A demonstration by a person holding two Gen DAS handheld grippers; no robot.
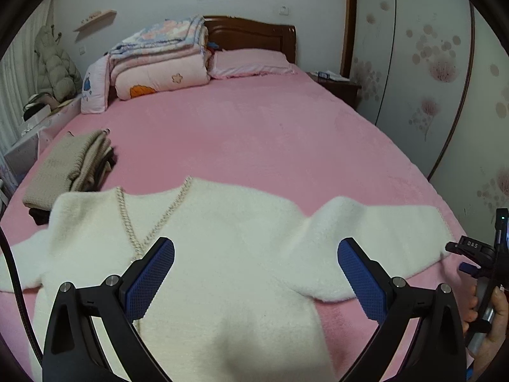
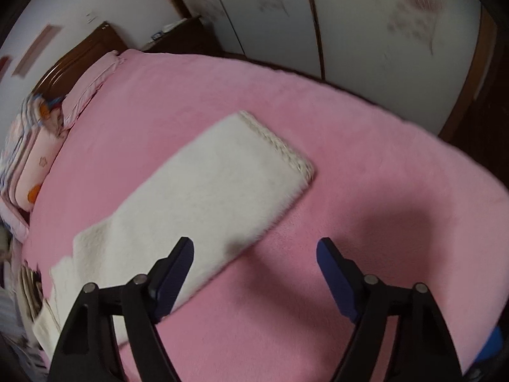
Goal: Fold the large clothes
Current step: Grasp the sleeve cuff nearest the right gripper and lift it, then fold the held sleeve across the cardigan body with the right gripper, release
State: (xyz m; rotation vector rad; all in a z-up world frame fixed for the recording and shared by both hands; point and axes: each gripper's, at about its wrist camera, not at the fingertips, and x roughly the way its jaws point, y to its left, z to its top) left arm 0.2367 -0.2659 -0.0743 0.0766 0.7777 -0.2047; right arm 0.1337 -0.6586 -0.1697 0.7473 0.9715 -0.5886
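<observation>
A fluffy white cardigan (image 1: 229,242) with braided pearl-like trim lies spread flat on the pink bed (image 1: 254,133), both sleeves out to the sides. My left gripper (image 1: 256,273) is open and empty, hovering over the cardigan's body. My right gripper (image 2: 254,273) is open and empty above the bed, just beside the cardigan's right sleeve (image 2: 210,191), whose trimmed cuff (image 2: 280,146) points away. The right gripper also shows at the right edge of the left wrist view (image 1: 477,264), held by a hand.
A stack of folded beige and dark clothes (image 1: 73,165) lies on the bed's left side. Folded quilts (image 1: 159,60) and a pink pillow (image 1: 251,62) sit by the wooden headboard (image 1: 254,31). A nightstand (image 1: 337,86) and wardrobe doors (image 1: 429,79) stand to the right.
</observation>
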